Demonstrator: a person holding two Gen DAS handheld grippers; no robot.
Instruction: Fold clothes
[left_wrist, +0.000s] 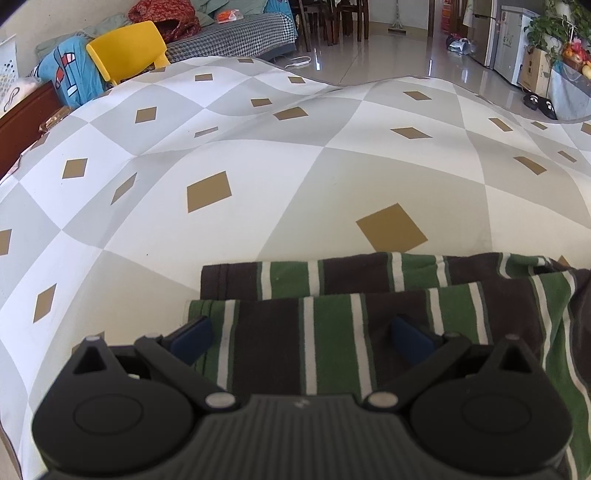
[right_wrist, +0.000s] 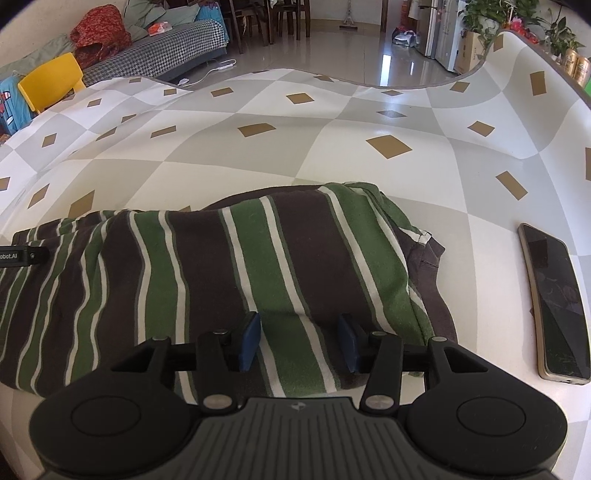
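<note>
A brown, green and white striped garment (left_wrist: 332, 325) lies folded in layers on the checked table cover (left_wrist: 258, 166). My left gripper (left_wrist: 301, 338) is wide open just above the garment's near left part, with its blue pads (left_wrist: 194, 338) apart and nothing between them. In the right wrist view the same garment (right_wrist: 221, 266) lies bunched across the cover (right_wrist: 295, 155). My right gripper (right_wrist: 299, 341) is open over the garment's near edge, with a fold of cloth between the spread pads (right_wrist: 249, 339). The left gripper's tip (right_wrist: 22, 254) shows at the left edge.
A phone (right_wrist: 554, 302) lies on the cover right of the garment. A yellow chair (left_wrist: 125, 50) and a sofa with piled clothes (left_wrist: 229, 33) stand beyond the table's far left. The cover curls up at the far right (right_wrist: 517, 74). Tiled floor lies beyond.
</note>
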